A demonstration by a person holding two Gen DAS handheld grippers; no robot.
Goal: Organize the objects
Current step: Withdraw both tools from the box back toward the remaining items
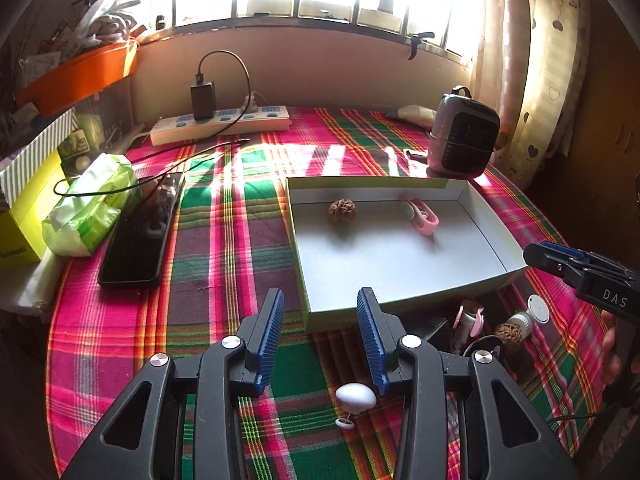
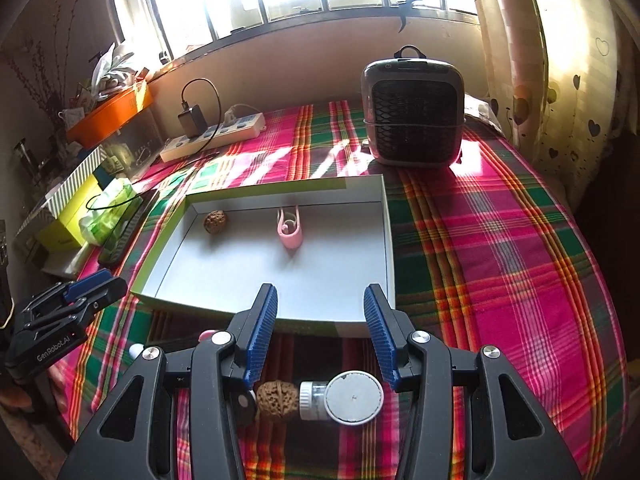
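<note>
A shallow box lid (image 1: 400, 276) (image 2: 280, 280) lies on the plaid cloth and holds a walnut (image 1: 341, 211) (image 2: 215, 221) and a pink clip (image 1: 422, 218) (image 2: 289, 229). My left gripper (image 1: 320, 340) is open and empty above the cloth, with a white egg-shaped item (image 1: 355, 397) below it. My right gripper (image 2: 320, 340) is open and empty above a second walnut (image 2: 277, 401) (image 1: 509, 332) and a small white-capped bottle (image 2: 340, 398) (image 1: 530, 316) in front of the box. Another pink clip (image 1: 468, 320) lies there too.
A small heater (image 1: 464, 136) (image 2: 414, 116) stands behind the box. A power strip (image 1: 220, 122) (image 2: 212, 136), black phone (image 1: 140, 236), green tissue pack (image 1: 92, 204) and yellow box (image 1: 24, 216) are on the left.
</note>
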